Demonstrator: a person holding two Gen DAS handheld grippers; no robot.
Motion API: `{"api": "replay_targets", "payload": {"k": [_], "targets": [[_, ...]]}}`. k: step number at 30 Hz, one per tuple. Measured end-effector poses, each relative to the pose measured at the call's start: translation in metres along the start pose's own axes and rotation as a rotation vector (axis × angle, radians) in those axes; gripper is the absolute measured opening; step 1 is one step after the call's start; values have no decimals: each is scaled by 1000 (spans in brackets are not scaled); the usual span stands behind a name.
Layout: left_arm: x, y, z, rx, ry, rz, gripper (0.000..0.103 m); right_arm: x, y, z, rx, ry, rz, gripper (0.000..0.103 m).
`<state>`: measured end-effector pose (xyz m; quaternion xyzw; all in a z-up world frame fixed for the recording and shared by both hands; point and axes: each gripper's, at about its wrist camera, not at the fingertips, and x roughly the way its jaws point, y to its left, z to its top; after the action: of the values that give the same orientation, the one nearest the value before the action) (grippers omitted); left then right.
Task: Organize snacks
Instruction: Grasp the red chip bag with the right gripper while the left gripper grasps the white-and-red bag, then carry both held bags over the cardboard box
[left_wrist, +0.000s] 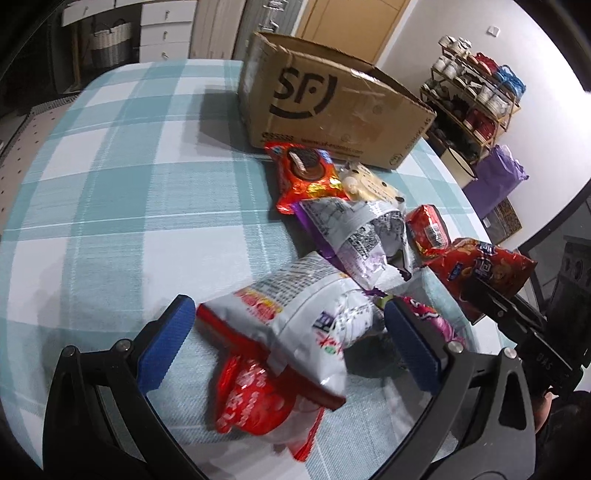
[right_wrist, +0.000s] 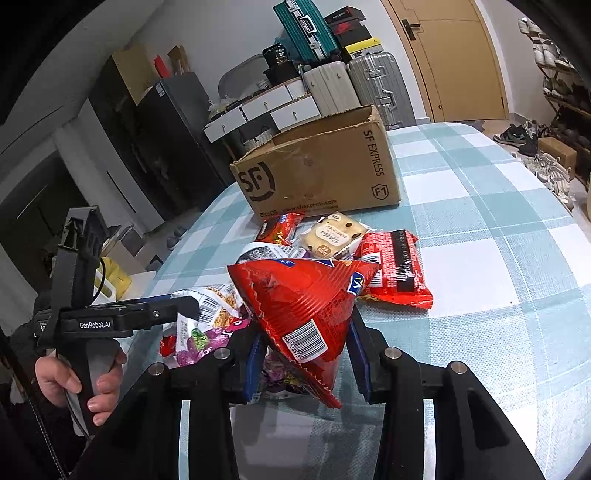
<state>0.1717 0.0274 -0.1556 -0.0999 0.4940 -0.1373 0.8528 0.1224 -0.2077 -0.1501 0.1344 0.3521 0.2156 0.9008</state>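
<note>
A pile of snack packets lies on the checked tablecloth (left_wrist: 110, 192) in front of an open SF cardboard box (left_wrist: 325, 110), also in the right wrist view (right_wrist: 317, 173). My left gripper (left_wrist: 288, 343) is open, its blue pads either side of a white and red snack bag (left_wrist: 295, 325) that lies between them. My right gripper (right_wrist: 306, 354) is shut on a red ridged snack bag (right_wrist: 303, 302) and holds it above the pile; it shows in the left wrist view (left_wrist: 484, 269). An Oreo packet (left_wrist: 303, 173), a purple and silver bag (left_wrist: 351, 236) and a red packet (right_wrist: 395, 266) lie nearer the box.
A shoe rack (left_wrist: 476, 96) and a purple bag (left_wrist: 495, 177) stand past the table's right edge. Suitcases (right_wrist: 354, 81) and drawers (right_wrist: 266, 107) stand behind the box. The tablecloth stretches left of the pile in the left wrist view.
</note>
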Motion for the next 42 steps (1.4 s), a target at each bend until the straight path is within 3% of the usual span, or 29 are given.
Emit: {"api": "replay_targets", "payload": {"k": [3, 6, 9, 10, 15, 25, 42], "targets": [[10, 1, 1, -10, 15, -24, 100, 0, -3, 1, 3, -2, -1, 40], [15, 1, 1, -2, 16, -43, 91, 0, -4, 1, 1, -2, 1, 40], [17, 1, 0, 14, 11, -91, 70, 1, -5, 1, 3, 1, 5, 40], [19, 1, -1, 24, 9, -114, 51, 1, -6, 1, 7, 3, 6, 40], [18, 0, -3, 29, -6, -141, 48, 0, -6, 1, 10, -1, 13, 40], [3, -9, -8, 82, -32, -89, 47, -9, -7, 1, 13, -21, 12, 40], [-31, -5, -8, 95, -91, -85, 47, -20, 9, 6, -27, -48, 2, 40]]}}
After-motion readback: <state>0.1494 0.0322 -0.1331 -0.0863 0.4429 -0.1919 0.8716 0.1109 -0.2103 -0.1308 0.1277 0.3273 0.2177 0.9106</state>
